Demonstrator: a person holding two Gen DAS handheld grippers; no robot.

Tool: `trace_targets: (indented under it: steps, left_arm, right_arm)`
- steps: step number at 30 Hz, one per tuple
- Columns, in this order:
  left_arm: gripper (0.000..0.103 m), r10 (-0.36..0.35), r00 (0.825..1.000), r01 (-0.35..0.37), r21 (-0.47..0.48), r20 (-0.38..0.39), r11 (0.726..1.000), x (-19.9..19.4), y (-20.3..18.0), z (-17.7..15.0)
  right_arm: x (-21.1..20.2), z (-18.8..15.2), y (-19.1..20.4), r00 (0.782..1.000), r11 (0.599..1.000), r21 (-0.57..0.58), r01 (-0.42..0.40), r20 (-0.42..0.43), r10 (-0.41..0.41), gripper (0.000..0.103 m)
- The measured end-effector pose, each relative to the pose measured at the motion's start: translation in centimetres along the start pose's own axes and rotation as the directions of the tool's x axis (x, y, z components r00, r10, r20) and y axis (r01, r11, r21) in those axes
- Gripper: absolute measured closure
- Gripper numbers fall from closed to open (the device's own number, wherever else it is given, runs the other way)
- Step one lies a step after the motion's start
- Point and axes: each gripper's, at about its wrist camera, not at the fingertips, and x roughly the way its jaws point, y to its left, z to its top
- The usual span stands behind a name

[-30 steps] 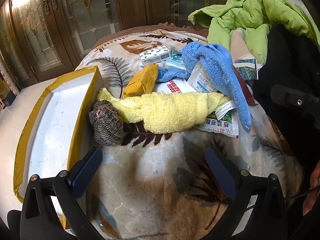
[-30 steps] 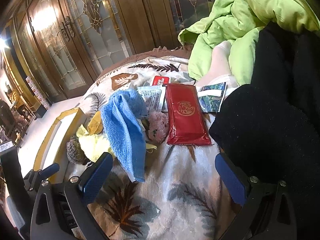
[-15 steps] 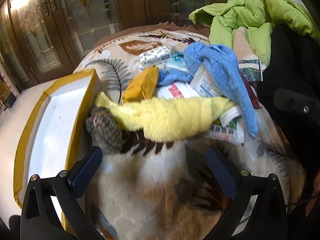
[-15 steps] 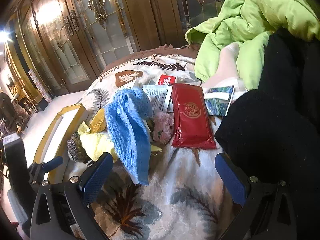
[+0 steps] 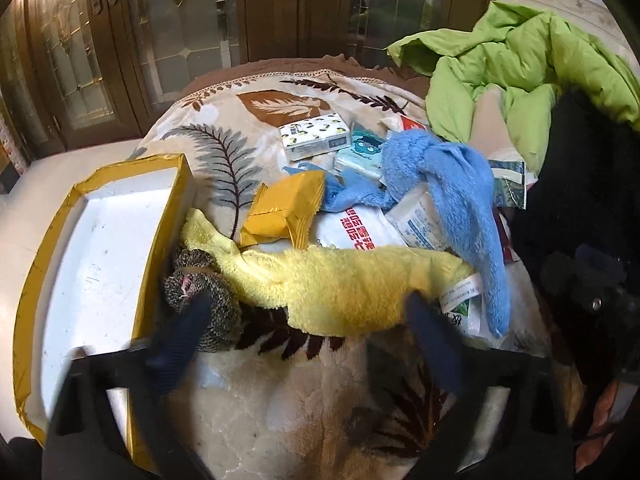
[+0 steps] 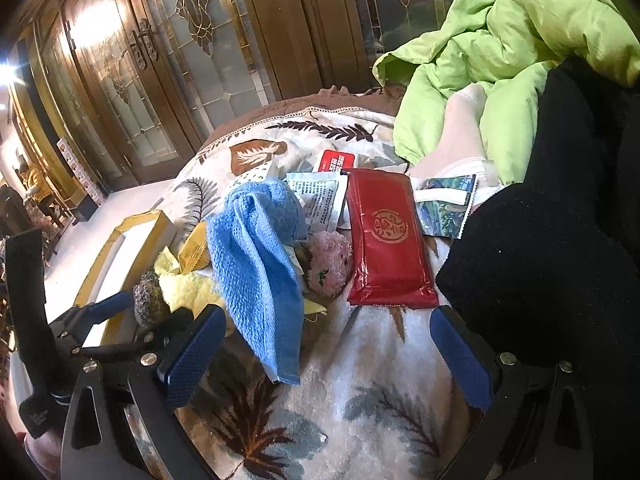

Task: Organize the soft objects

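A leaf-print blanket (image 5: 256, 148) carried the pile: blue towel (image 5: 452, 184) draped over yellow towel (image 5: 344, 284), scouring ball (image 5: 200, 300) left against the gold box (image 5: 100, 272). Left gripper (image 5: 308, 320), wide open and empty, had advanced onto the yellow towel; right gripper (image 6: 324, 344) hung open, empty

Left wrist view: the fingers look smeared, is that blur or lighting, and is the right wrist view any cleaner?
Left wrist view: motion blur smears the left gripper, while the yellow towel stays fairly sharp; lamp glare sits top left. Right wrist view: the right gripper is crisp, with strong glare on the glass doors; fisheye bending in both.
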Motion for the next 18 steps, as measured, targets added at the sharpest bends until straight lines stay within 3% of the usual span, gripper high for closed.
trace_targets:
  steps: [2,4,10,13,16,18]
  left_arm:
    - [0.062,-0.091,0.994,0.086,-0.079,-0.058,0.993,1.0,0.6,0.1]
    - [0.061,-0.139,0.985,0.124,-0.144,-0.103,0.982,2.0,1.1,0.0]
    - [0.057,-0.003,0.998,-0.003,-0.092,-0.065,0.996,1.1,0.1,0.3]
    - [0.057,-0.026,0.999,0.023,-0.133,-0.022,0.991,-0.4,0.9,0.4]
    - [0.057,-0.06,0.998,0.054,-0.176,-0.032,0.983,-1.2,2.2,0.0]
    - [0.057,-0.046,0.998,0.038,-0.205,-0.032,0.978,-1.2,3.0,-0.1]
  right_arm:
    - [0.0,0.0,0.1,1.0,1.0,-0.003,0.0,-0.002,0.0,0.0]
    - [0.1,-0.1,0.0,1.0,1.0,0.0,-0.005,-0.006,0.005,0.0]
    - [0.3,0.0,-0.4,1.0,1.0,0.011,-0.004,-0.013,0.004,0.0]
    - [0.3,0.0,-0.6,1.0,1.0,0.02,-0.005,-0.015,0.005,0.0]
    - [0.3,0.0,-0.8,1.0,1.0,0.028,-0.008,-0.014,0.008,0.0]
    - [0.3,0.1,-0.9,1.0,0.999,0.031,-0.011,-0.012,0.012,0.0]
